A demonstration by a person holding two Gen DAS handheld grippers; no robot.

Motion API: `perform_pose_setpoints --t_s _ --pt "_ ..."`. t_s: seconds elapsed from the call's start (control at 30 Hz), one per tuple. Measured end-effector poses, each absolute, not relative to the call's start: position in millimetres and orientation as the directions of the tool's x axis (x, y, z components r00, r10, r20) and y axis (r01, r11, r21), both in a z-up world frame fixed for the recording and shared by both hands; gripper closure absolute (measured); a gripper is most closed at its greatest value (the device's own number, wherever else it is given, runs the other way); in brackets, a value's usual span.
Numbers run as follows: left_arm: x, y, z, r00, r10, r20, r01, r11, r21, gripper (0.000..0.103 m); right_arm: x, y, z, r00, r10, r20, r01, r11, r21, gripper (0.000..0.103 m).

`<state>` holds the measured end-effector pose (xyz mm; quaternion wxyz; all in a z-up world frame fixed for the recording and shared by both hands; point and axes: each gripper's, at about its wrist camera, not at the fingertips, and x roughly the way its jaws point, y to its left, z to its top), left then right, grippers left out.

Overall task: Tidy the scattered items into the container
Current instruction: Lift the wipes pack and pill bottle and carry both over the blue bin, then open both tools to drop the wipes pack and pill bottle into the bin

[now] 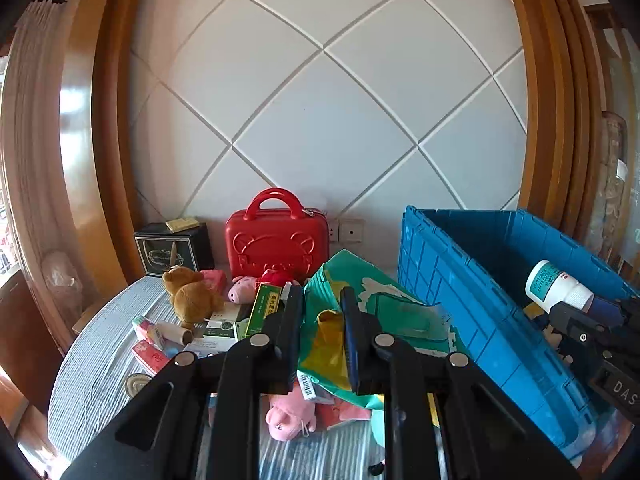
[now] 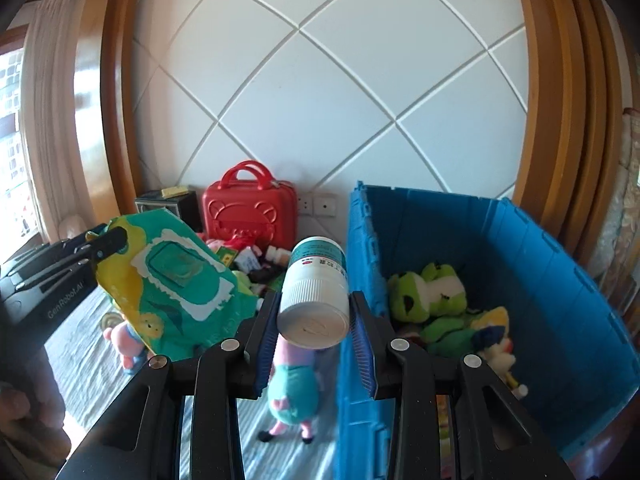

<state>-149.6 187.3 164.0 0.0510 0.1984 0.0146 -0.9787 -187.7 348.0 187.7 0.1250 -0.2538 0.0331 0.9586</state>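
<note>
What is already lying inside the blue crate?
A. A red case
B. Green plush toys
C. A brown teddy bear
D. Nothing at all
B: in the right wrist view, green plush toys lie on the floor of the blue crate, while the red case stands outside it by the wall.

Both wrist views face the blue crate (image 1: 500, 280).

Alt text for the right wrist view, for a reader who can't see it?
The right gripper holds a white medicine bottle beside an open blue crate containing green plush toys. At left, the left gripper pinches a green wipes pack above the cluttered table.
</note>
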Motion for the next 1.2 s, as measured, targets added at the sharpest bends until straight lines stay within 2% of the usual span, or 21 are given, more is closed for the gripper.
perform_pose_setpoints --t_s 0.13,0.33,0.43,0.57,0.8,1.03,1.2 --pt "-159.0 220.7 188.9 -0.925 -0.071 -0.372 0.077 -0.997 -0.001 0.085 -178.9 386.2 202.7 -0.842 0.255 -0.475 -0.296 -0.955 0.011 0.069" --pt "-183.9 271.9 215.3 -0.932 0.037 -0.361 -0.039 -0.999 -0.002 0.085 -173.3 435.6 218.9 -0.809 0.349 -0.472 -0.397 -0.918 0.002 0.069" --pt "-200.3 299.0 223.2 -0.921 0.079 -0.382 -0.086 -0.996 0.003 0.085 -171.5 456.7 225.4 -0.785 0.405 -0.469 -0.442 -0.896 -0.033 0.069" --pt "-231.3 337.2 227.4 -0.881 0.145 -0.449 -0.158 -0.987 -0.008 0.085 -175.3 496.2 228.4 -0.749 0.43 -0.503 -0.478 -0.878 -0.04 0.069" --pt "-314.4 410.3 204.7 -0.766 0.152 -0.625 -0.2 -0.98 0.008 0.085 -207.7 584.9 203.1 -0.648 0.444 -0.618 -0.494 -0.863 -0.102 0.069" --pt "-384.8 469.0 127.4 -0.542 0.1 -0.834 -0.231 -0.972 0.034 0.085 -250.1 662.9 132.2 -0.487 0.332 -0.808 -0.425 -0.898 -0.113 0.069" --pt "-404.4 487.8 61.8 -0.368 0.021 -0.929 -0.248 -0.966 0.076 0.085 -265.7 677.6 67.0 -0.354 0.214 -0.91 -0.372 -0.925 -0.072 0.069"
